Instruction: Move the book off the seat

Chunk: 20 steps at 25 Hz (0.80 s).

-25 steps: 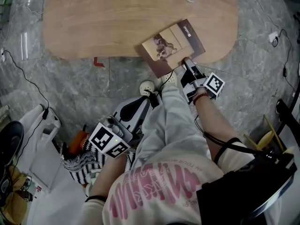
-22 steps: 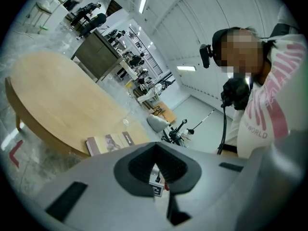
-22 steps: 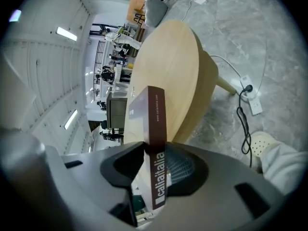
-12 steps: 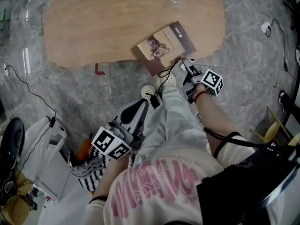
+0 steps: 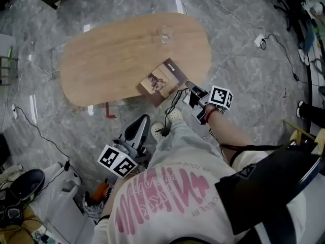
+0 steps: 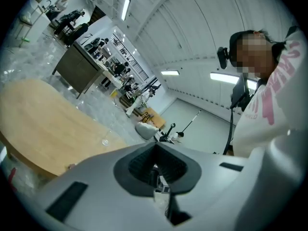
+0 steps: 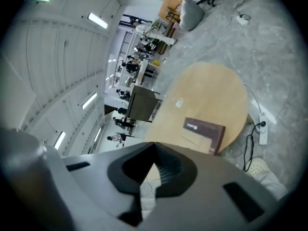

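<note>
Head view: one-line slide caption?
Book rests at near edge of the wooden table; right gripper shut, empty, clear of it.

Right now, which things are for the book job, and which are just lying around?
For the job:
- the book, lying on the wooden table
- the right gripper and left gripper, both shut and empty

Just lying about:
- the wine glass, standing on the table
- the white power strip, on the floor
</note>
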Available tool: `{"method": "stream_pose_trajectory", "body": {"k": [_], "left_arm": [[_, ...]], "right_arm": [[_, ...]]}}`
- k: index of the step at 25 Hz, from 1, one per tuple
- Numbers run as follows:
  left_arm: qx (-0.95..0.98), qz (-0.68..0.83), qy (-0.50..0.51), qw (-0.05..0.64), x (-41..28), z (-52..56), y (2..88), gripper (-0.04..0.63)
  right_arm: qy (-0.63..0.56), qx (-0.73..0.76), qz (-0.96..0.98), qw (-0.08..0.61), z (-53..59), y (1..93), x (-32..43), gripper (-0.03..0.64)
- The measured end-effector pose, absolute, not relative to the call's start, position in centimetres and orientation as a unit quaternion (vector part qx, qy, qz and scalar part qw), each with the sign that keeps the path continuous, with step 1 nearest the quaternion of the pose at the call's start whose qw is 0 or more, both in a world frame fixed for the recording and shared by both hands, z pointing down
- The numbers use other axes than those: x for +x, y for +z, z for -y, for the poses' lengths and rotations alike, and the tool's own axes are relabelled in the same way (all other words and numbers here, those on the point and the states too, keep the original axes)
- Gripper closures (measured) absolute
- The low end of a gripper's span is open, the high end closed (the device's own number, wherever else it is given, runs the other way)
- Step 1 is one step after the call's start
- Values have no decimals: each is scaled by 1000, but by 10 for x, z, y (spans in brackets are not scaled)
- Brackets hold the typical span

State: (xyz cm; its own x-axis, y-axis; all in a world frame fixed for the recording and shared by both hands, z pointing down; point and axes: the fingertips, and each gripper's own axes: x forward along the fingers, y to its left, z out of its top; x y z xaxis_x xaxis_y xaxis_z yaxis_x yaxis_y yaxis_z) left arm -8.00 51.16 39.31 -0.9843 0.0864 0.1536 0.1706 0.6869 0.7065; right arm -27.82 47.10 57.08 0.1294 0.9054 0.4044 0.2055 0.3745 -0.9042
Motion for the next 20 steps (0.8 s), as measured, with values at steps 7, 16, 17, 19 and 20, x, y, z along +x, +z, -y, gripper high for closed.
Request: {"method": "stream_pose_trajectory", "body": {"k": [7,16,17,19,20], "left_arm": [[-94,938,-333,30,-73,-532,360,588],[-153,945,-287,-25,-67,-590,318,588],[-160,945,-283,-31,-64,-596,313,588],[-174,943,-280,-39,-55,-602,305,588],[-181,942,-280,-43,-51,-604,301,588]], "right_arm": [[296,-548,565,541,-509,498,-269,604],[328,-637,546,435,-544,386,-297,604],[341,-648,534,424,-546,368,-297,604],[366,-653,522,409,-542,342,-294,604],[360,-646,537,406,-534,340,-296,604]]}}
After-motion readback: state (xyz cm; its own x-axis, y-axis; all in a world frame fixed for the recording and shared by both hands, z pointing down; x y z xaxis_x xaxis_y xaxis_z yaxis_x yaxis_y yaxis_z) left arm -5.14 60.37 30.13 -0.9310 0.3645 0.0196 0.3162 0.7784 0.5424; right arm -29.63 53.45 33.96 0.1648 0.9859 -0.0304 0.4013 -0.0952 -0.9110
